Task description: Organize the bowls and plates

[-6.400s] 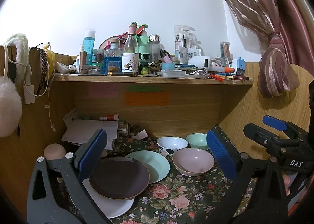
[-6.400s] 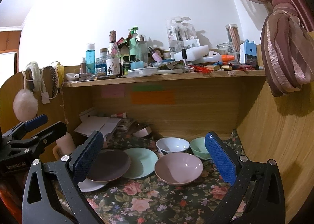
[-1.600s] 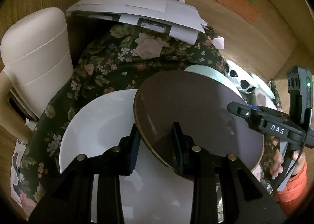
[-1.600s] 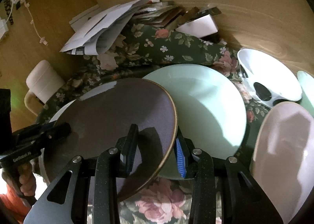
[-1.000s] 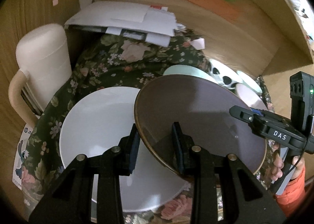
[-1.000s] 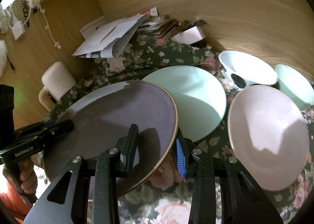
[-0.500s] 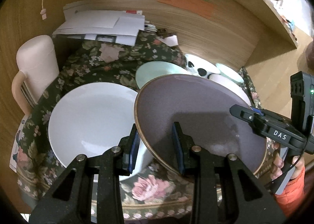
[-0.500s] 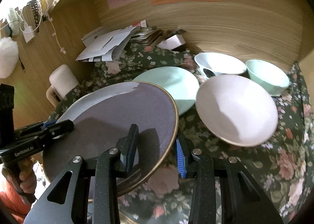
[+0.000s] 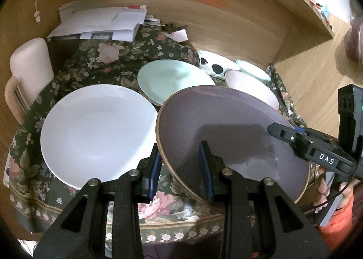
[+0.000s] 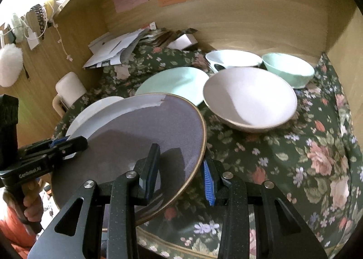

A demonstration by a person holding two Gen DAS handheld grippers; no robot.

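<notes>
Left of my claws the white plate [image 9: 97,132] lies flat on the tabletop [image 10: 306,157]. Left claw [image 9: 180,166] and right claw [image 10: 181,169] both pinch the purple plate's [image 9: 226,132] rim, lifted and tilted. Uneven pull could slip it onto the pink bowl [image 10: 249,98] ahead-right.

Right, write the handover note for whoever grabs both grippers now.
Left gripper and right gripper: both shut on the dark purple plate, held tilted above the floral cloth.
On the cloth: white plate, mint plate, pink bowl, white panda bowl, mint bowl.
Done: purple plate lifted.
Left: set it down, probably stack plates, nest bowls.
</notes>
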